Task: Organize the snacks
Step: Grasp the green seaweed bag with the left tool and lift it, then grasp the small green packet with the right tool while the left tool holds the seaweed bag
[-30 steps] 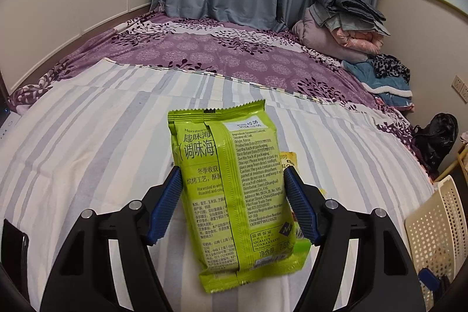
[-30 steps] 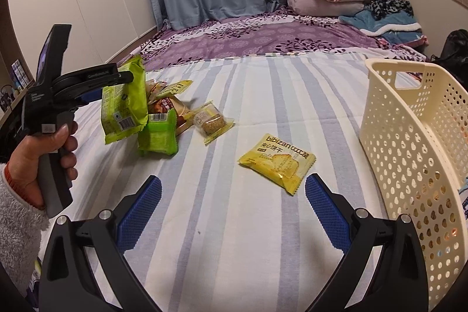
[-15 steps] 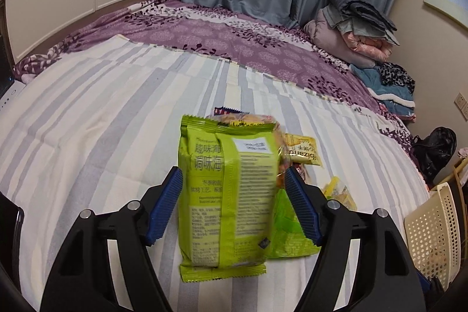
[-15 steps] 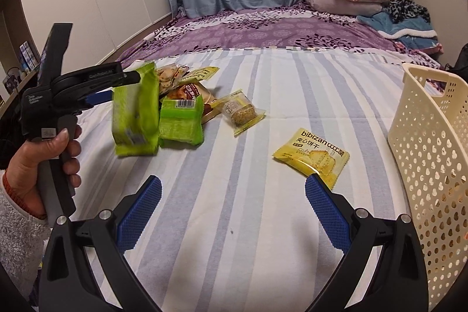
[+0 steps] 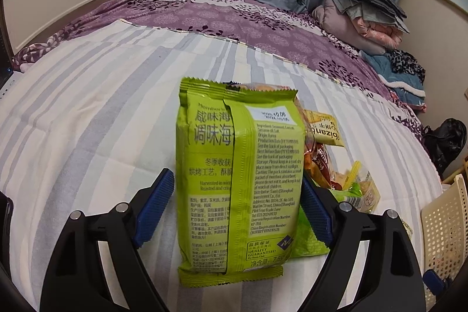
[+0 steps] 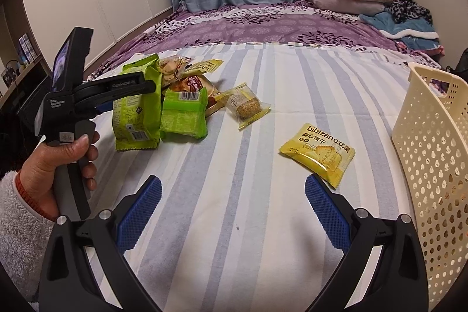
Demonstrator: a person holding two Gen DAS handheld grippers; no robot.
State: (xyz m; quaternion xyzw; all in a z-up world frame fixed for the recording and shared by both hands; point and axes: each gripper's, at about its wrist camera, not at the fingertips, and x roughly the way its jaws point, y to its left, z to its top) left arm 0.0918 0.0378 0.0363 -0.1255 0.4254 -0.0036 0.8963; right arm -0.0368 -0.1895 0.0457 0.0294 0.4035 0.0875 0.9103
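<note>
Lowered since a second ago, the green seaweed pack (image 5: pixel 238 180) now stands upright on the striped bedspread (image 5: pixel 87 119) with the left gripper's (image 5: pixel 237 206) jaws opening around it.

Across both views the striped bedspread fills the middle, with a cream perforated basket (image 6: pixel 433 154) at the right edge of the right wrist view. At centre frame in the left wrist view the seaweed pack sits between the blue pads (image 5: pixel 153 208); a gap shows on the left side, while the right pad lies close against the pack. Just behind it in the right wrist view lies the snack pile, with a smaller green packet (image 6: pixel 184 114) and a clear-wrapped round cake (image 6: pixel 247 107). Apart, at centre right, lies a yellow bibizan biscuit pack (image 6: pixel 317 152). Along the bottom, the right gripper (image 6: pixel 232 212) is spread wide with nothing between its pads.
</note>
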